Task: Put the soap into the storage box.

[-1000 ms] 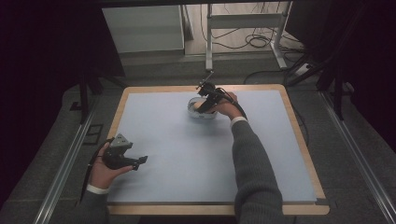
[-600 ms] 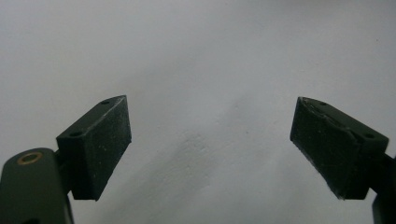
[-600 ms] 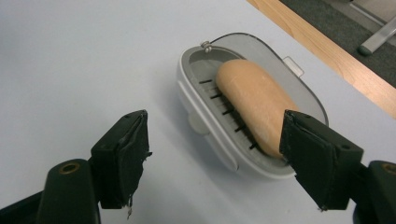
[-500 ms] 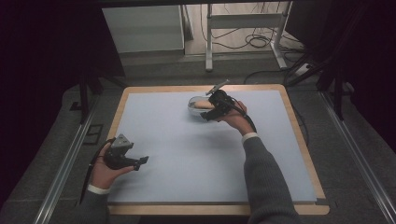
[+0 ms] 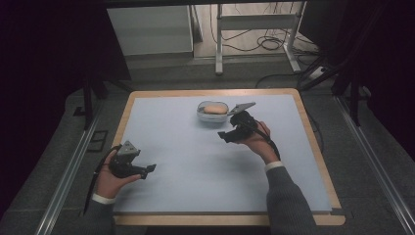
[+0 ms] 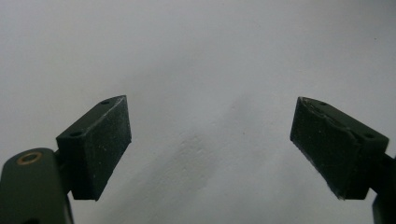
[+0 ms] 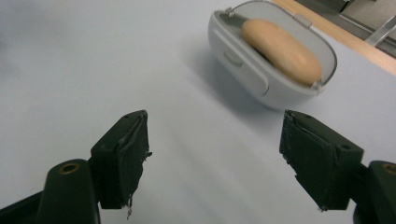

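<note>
Pale blue mat (image 5: 195, 161) on wood-edged table (image 5: 313, 142), dark room, cables behind. Both claws spread, empty: left gripper (image 6: 210, 144) over bare mat, right gripper (image 7: 212, 158) just short of white container (image 7: 261, 74) holding bread roll (image 7: 280, 49).

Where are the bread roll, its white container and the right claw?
bread roll (image 7: 280, 49): right gripper view, middle of its top crust.
white container (image 7: 243, 65): right gripper view, its near side wall.
right claw (image 5: 226, 136): high view, midway between its tips, jaws apart.
</note>
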A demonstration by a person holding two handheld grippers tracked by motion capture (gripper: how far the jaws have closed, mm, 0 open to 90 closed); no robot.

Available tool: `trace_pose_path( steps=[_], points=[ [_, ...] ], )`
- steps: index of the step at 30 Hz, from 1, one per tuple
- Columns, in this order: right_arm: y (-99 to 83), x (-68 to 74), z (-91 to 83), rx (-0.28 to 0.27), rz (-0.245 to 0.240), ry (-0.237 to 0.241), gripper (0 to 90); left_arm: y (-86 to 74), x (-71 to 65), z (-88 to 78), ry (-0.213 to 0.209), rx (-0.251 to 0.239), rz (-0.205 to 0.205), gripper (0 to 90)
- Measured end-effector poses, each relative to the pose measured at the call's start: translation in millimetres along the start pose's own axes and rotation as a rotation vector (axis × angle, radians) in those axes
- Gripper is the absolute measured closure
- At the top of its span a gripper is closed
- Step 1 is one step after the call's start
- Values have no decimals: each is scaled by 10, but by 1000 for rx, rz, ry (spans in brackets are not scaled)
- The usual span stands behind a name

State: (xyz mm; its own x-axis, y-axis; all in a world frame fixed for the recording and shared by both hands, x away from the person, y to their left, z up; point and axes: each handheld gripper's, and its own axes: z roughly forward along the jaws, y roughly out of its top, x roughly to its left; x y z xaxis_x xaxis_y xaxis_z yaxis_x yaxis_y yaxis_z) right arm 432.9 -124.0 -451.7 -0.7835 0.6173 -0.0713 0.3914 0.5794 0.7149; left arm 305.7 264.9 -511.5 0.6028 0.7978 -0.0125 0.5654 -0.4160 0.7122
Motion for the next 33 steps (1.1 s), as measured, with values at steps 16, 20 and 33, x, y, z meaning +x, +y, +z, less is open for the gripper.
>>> trace_pose_path(
  steps=[16, 20, 33],
  points=[
    [-847, 280, -595, -105, 61, -65, 231, 7, -31, 21, 12, 17, 8, 127],
    [-1068, 340, -701, -106, 68, -104, 227, 7, -39, 13, 14, 14, 9, 127],
    [-1409, 297, -897, -129, 101, -143, 227, 6, -22, 3, 19, 12, 6, 128]
  ],
)
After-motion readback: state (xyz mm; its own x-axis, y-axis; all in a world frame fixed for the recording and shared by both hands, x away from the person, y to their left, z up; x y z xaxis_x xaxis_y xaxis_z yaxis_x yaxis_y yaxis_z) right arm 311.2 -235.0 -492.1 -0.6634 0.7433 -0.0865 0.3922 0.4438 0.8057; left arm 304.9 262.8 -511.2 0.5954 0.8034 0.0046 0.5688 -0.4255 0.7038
